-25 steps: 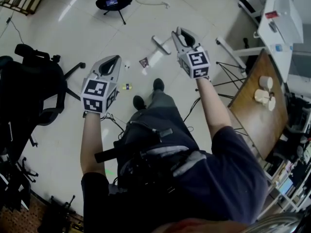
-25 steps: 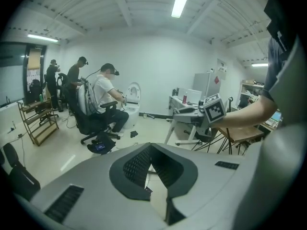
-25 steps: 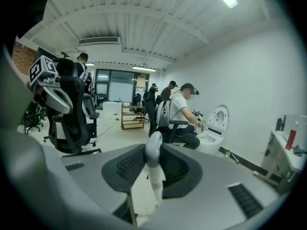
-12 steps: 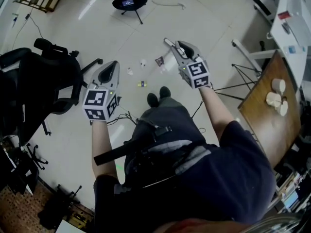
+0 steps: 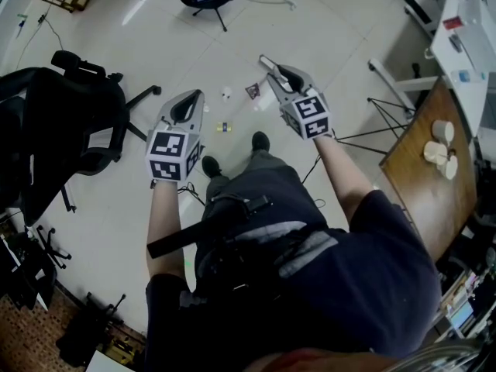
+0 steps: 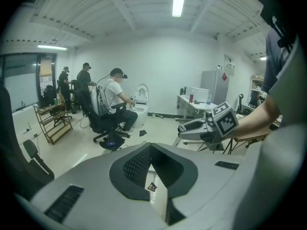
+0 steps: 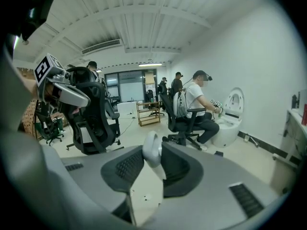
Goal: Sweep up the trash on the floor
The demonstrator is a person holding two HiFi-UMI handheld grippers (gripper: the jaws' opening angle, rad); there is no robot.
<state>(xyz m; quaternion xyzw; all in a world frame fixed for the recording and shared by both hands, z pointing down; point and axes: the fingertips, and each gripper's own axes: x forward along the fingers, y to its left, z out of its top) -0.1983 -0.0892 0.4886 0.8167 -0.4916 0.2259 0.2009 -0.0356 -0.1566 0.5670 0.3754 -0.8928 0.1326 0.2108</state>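
The right claw [image 5: 273, 73] is partly open and has just been opening wider, with a white handle [image 7: 152, 151] standing between its jaws; whether the pads touch it cannot be told. The left claw [image 6: 149, 146] is closed tight on nothing. Seen from the head, the pale tiled floor [image 5: 155, 45] fills the picture. A black office chair [image 5: 62, 122] stands at 9 o'clock and a wooden table [image 5: 415, 184] at 3 o'clock. The trash lies on the floor between the two claws, at 11 to 12 o'clock from the person's shoes [image 5: 260, 140]: a dark wrapper [image 5: 253, 91], a white scrap [image 5: 225, 93] just beside it, and a yellowish bit [image 5: 225, 127] nearer the shoes.
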